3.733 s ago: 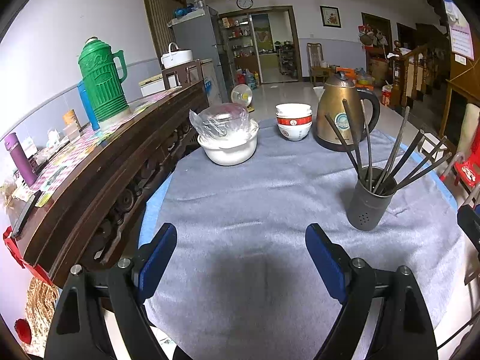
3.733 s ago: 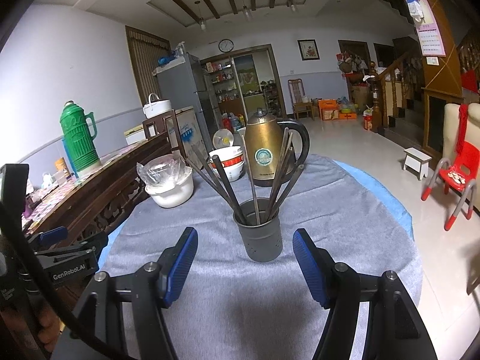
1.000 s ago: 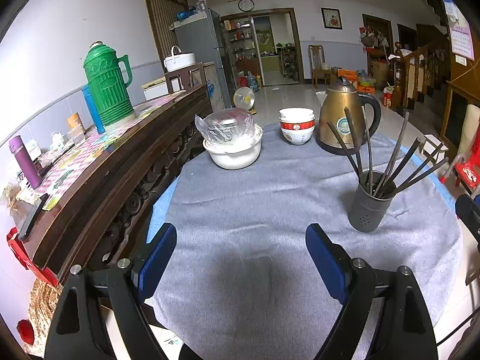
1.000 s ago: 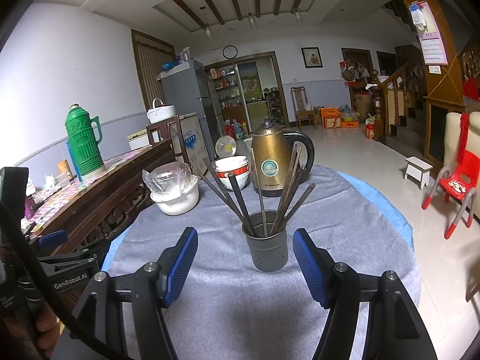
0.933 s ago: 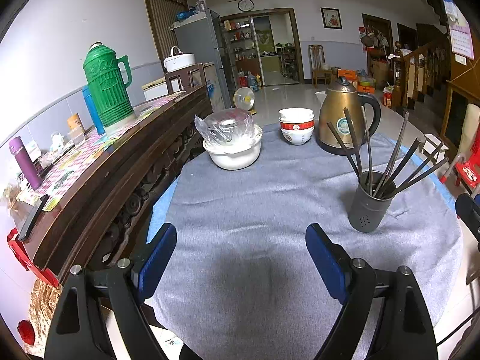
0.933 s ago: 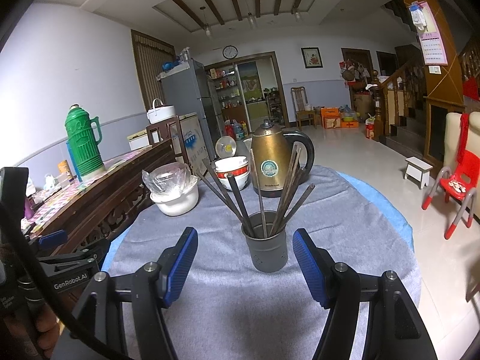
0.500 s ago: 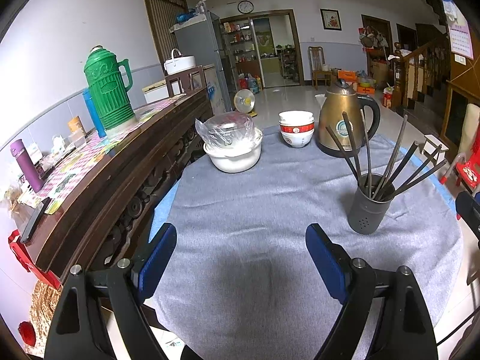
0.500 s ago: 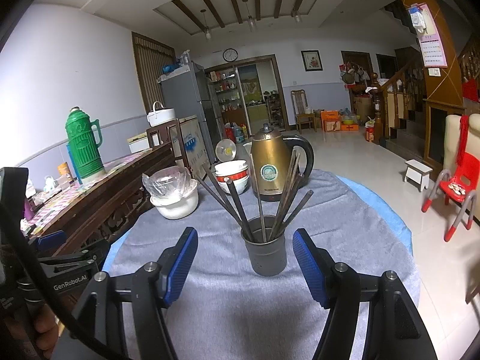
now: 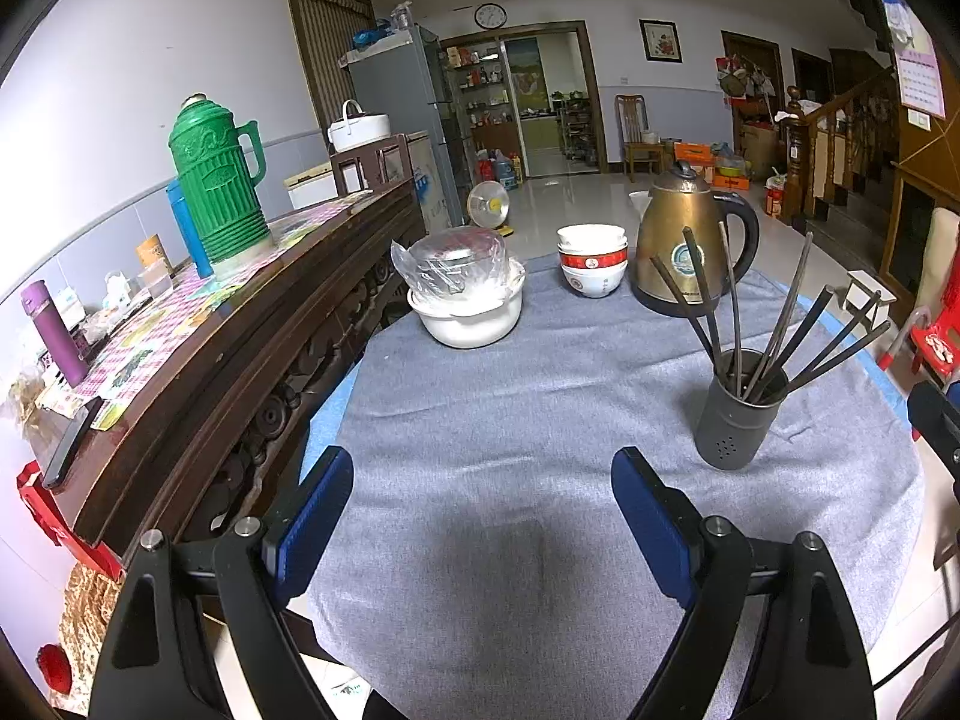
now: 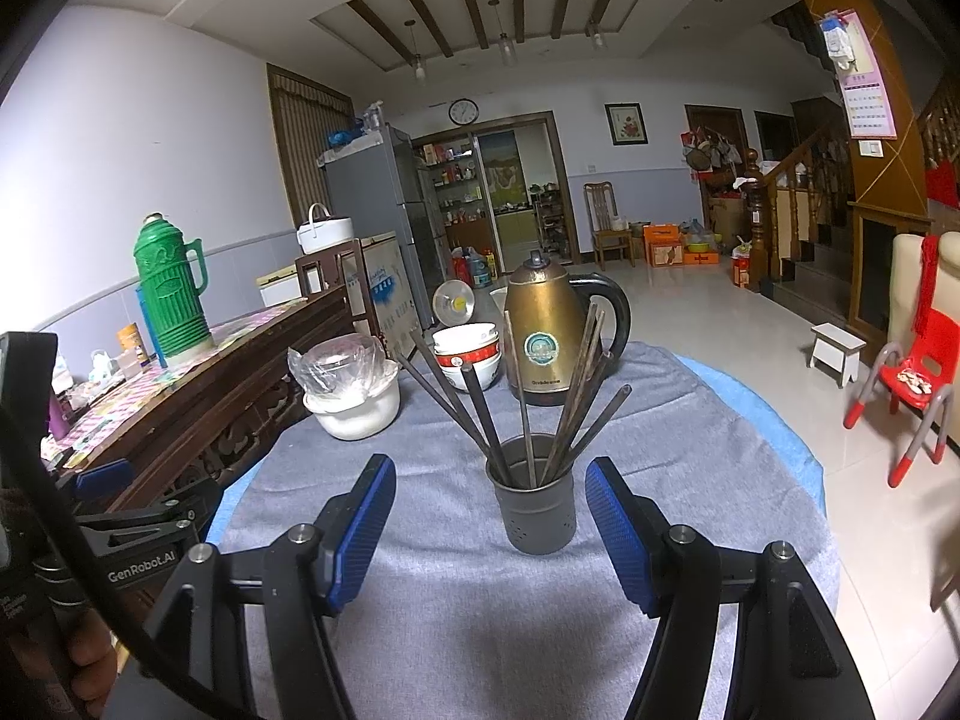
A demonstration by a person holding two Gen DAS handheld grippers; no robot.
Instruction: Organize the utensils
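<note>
A dark grey perforated utensil holder [image 9: 735, 411] [image 10: 536, 495] stands on the grey tablecloth, and several dark chopsticks [image 9: 780, 312] [image 10: 528, 402] fan out of it. My right gripper [image 10: 489, 516] is open, its blue pads a little nearer than the holder and wide on either side of it, nothing between them. My left gripper [image 9: 480, 516] is open over bare cloth, with the holder off to its right and farther away. In the right wrist view the left gripper's body [image 10: 138, 531] shows at the lower left, held by a hand [image 10: 84, 660].
Behind the holder stand a gold electric kettle [image 10: 549, 339], stacked red-and-white bowls [image 10: 468, 357] and a white bowl with a plastic bag [image 10: 354, 399]. A dark wooden sideboard [image 9: 240, 312] with a green thermos [image 9: 216, 180] runs along the table's left edge. The round table's edge [image 10: 798, 468] drops off at the right.
Both views have drawn back and risen slightly, so the holder sits a little farther off. Both grippers stay open and nothing on the table has moved.
</note>
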